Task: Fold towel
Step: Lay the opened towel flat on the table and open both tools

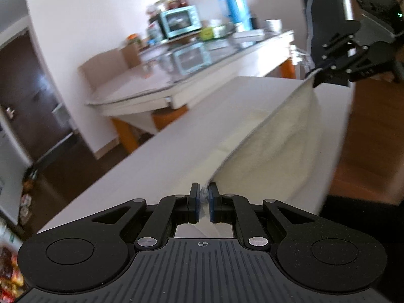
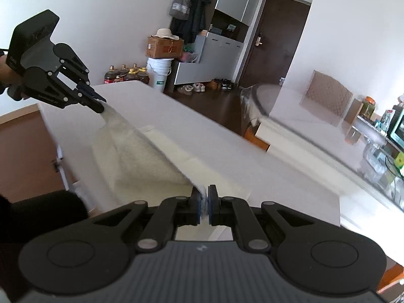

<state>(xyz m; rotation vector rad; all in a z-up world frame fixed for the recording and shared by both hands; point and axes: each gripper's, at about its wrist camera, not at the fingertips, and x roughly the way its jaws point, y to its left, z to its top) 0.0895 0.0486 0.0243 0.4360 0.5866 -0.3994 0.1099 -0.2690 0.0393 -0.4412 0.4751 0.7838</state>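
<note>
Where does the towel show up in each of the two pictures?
Left wrist view: the towel runs from the left gripper at bottom centre up to the right gripper at upper right.
Right wrist view: the towel runs from the right gripper at bottom centre up to the left gripper at upper left.
Shared landmark: the white table under it.

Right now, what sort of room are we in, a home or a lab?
Most likely a lived-in home, a dining or entry area. A teal toaster oven and blue thermos sit on a glass-topped dining table, shoes lie on the floor, and coats hang beside the door.
</note>
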